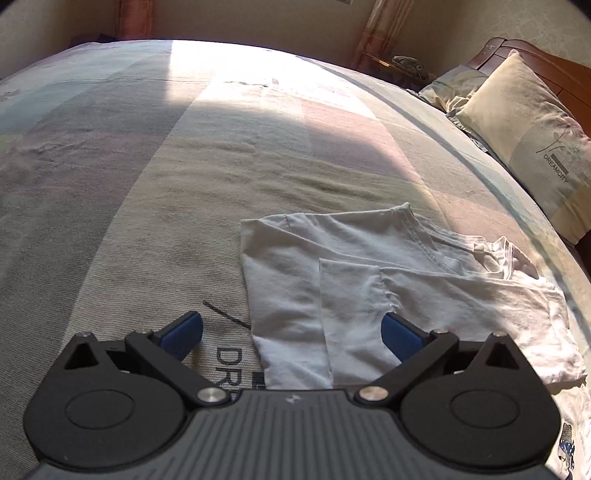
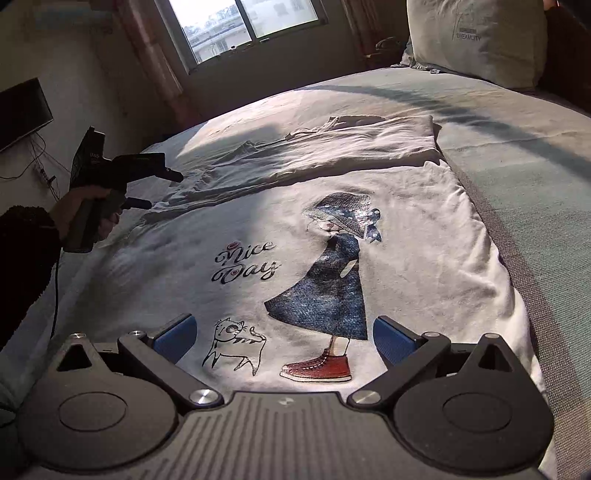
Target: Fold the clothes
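Observation:
A white T-shirt (image 2: 406,251) lies spread flat on the bed, print side up, showing a girl in a blue dress, a cat and the words "Nice Day". Its far part is folded over into a band (image 2: 369,144). In the left wrist view the same shirt (image 1: 288,280) shows a sleeve (image 1: 351,295) folded in over the body. My left gripper (image 1: 291,325) is open just above that sleeve edge with nothing held. It also shows from the side (image 2: 162,188), held by a hand (image 2: 85,206) at the shirt's left edge. My right gripper (image 2: 284,326) hangs open over the print.
The striped bed cover (image 1: 147,184) stretches wide to the left of the shirt. Pillows (image 1: 535,147) lean on a wooden headboard (image 1: 546,62); one pillow (image 2: 476,40) shows at the far right. A window (image 2: 243,22) and a dark screen (image 2: 22,110) are on the walls.

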Motion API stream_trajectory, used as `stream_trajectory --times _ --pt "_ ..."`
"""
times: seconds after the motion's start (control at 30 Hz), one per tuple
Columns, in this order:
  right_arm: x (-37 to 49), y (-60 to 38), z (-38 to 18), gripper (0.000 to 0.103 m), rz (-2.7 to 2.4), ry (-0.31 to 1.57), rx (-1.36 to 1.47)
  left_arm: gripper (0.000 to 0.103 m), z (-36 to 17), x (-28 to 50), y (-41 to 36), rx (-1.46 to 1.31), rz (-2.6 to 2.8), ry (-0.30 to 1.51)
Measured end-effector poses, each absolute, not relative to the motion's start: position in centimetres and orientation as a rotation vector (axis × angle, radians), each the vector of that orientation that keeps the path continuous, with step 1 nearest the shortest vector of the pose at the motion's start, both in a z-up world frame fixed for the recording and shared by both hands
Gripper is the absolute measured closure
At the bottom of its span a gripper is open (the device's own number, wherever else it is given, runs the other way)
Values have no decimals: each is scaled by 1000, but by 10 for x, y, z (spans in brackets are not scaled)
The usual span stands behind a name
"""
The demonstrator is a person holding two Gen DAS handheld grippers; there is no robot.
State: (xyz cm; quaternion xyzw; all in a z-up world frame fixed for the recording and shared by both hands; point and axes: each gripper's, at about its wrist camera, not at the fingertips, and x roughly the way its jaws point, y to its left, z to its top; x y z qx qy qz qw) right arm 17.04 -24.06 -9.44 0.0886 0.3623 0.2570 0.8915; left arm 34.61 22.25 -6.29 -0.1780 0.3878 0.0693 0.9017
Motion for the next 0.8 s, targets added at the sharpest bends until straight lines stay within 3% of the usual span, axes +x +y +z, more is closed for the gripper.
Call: stream_trajectory --times 0.1,0.2,0.43,0.6,0.8 --pt "171 -240 -94 0 530 754 174 1 -52 339 213 -434 16 754" --pt "170 -238 -94 0 525 754 161 1 -59 343 190 -422 -108 825" --pt "172 -242 -94 0 538 757 186 1 -68 326 192 -207 185 921" --pt "172 -242 -95 0 545 753 176 1 -21 292 186 -293 95 854" --pt "170 -230 -98 0 518 723 74 1 18 250 125 -247 -24 915"
